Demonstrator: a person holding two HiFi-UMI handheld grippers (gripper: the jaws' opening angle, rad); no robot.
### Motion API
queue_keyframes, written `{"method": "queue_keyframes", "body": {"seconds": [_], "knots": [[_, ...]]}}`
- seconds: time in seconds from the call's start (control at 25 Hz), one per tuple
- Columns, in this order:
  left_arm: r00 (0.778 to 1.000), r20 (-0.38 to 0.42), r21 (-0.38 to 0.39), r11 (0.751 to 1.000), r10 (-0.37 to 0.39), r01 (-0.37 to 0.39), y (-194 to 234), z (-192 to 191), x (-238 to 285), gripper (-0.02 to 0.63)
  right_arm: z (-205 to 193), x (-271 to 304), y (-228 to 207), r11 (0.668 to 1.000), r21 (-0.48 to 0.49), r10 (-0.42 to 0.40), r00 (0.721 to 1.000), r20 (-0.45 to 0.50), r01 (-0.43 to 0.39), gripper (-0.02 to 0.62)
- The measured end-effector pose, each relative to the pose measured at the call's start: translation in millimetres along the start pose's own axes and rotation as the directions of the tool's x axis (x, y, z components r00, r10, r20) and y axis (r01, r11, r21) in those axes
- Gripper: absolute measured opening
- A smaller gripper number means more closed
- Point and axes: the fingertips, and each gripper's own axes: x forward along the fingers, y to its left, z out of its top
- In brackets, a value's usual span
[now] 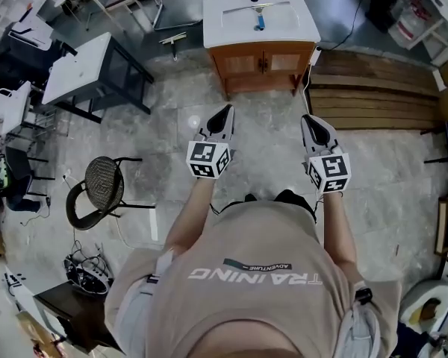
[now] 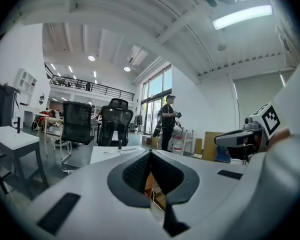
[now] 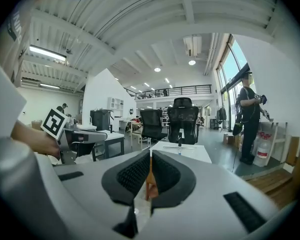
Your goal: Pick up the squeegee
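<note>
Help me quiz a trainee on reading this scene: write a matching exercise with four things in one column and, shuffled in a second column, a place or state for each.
Things
1. squeegee
2. left gripper
3. round black chair
4. wooden planks

Places or states
A. on the floor, right of the cabinet
B. lying on the white cabinet top
C. jaws shut, nothing between them
D. on the floor, left of the left gripper in the head view

Pairs: 1-B, 2-C, 3-D, 4-A
</note>
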Motion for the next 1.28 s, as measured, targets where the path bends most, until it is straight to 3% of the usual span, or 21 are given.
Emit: {"method": "queue_keyframes", "body": {"seconds": [0.28,0.8,0.92,1.08,1.28], "knots": [[0.999,-0.033,-0.011,1.000,-0.013,0.012,16,-9,27,0.012,-7,23,-26,0.999,0.018,-0.031,0.999,-0.020,0.032,0.037],[0.997,-0.047,0.025,0.998,0.058,-0.057,52,13,150,0.012,10,146,-115,0.994,-0.038,0.102,0.995,0.021,-0.101,0.037],[0.994,-0.034,-0.009,0.994,0.105,-0.105,59,17,178,0.012,20,175,-143,0.990,-0.046,0.134,0.990,0.037,-0.132,0.037],[0.979,-0.047,-0.121,0.972,0.199,-0.203,73,6,195,0.012,21,200,-167,0.985,-0.037,0.172,0.985,0.028,-0.171,0.037],[0.974,-0.047,-0.102,0.968,0.224,-0.227,80,12,218,0.012,22,216,-184,0.980,-0.027,0.197,0.980,0.028,-0.196,0.037]]}}
